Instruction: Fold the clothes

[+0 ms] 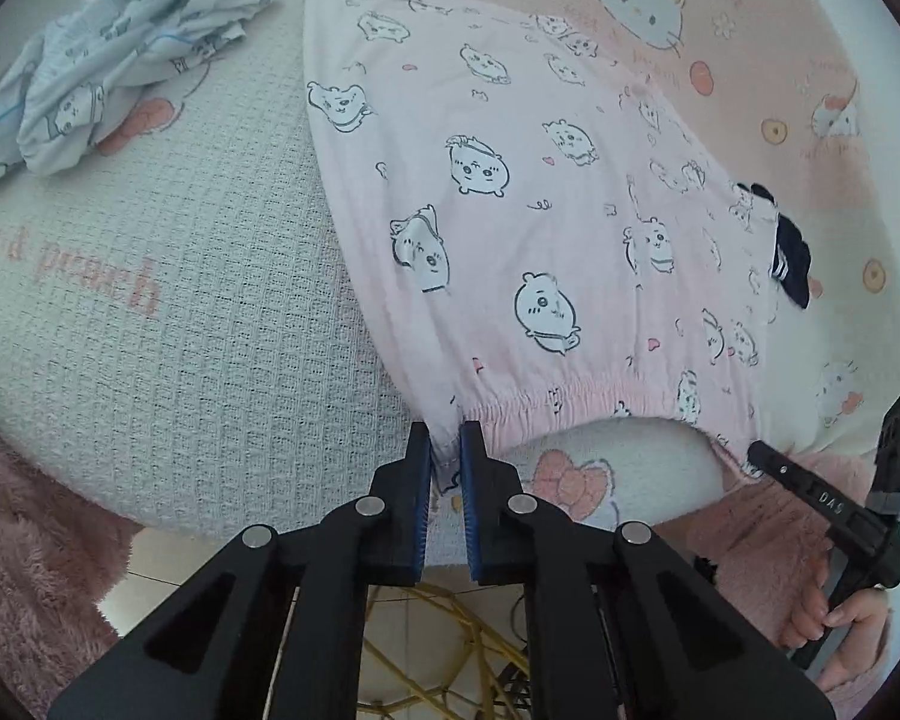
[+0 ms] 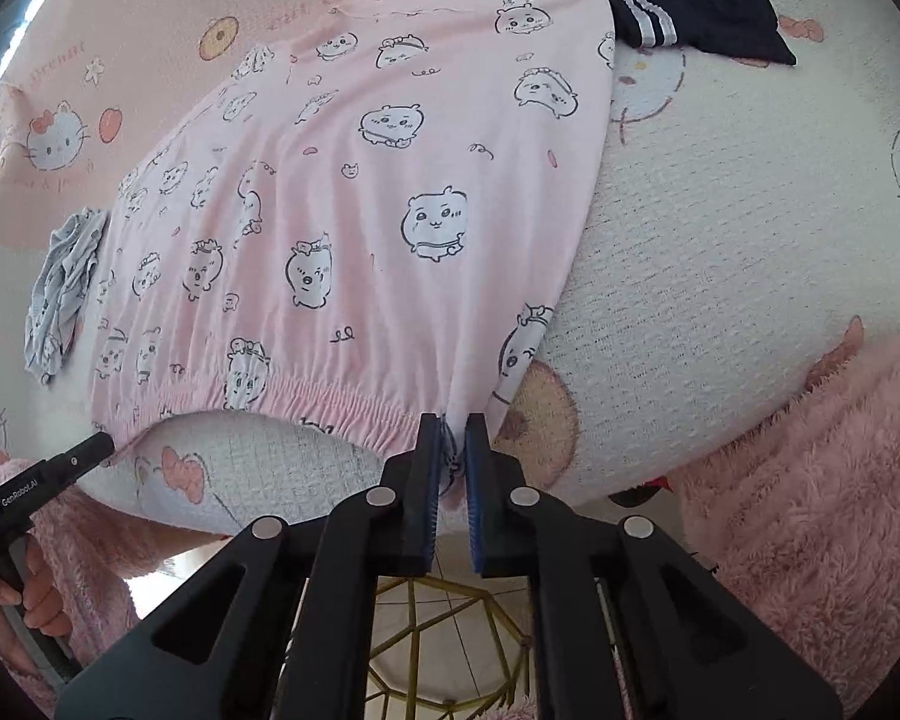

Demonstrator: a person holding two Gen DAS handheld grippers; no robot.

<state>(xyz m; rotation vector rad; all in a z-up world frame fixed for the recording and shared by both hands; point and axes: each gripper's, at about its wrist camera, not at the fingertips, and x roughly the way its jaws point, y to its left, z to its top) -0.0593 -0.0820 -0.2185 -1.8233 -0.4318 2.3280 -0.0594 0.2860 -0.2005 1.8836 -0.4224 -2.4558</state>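
Pink cotton garment with a black-and-white cartoon animal print and a gathered elastic waistband point(image 1: 510, 192) lies spread flat on a bed covered by a white and pink waffle-weave blanket with cat and peach motifs point(image 1: 198, 312). The waistband edge sits at the near edge of the bed.

Left tool point(image 1: 447, 438): blue-padded fingers pressed together on one corner of the waistband, fabric pinched between them. Right tool point(image 2: 451, 429): likewise closed on the opposite waistband corner, cloth visible between the pads. The waistband hangs in a shallow arc between the two grips.

Crumpled pale blue printed garment point(image 1: 108, 54) lies on the blanket, far side, well apart from the pink one. Dark navy garment with white stripes point(image 2: 690, 6) touches the far corner of the pink garment.

Person's hand point(image 1: 834, 618) holds the right tool's handle; pink fluffy sleeve point(image 2: 810, 480) near the bed edge.
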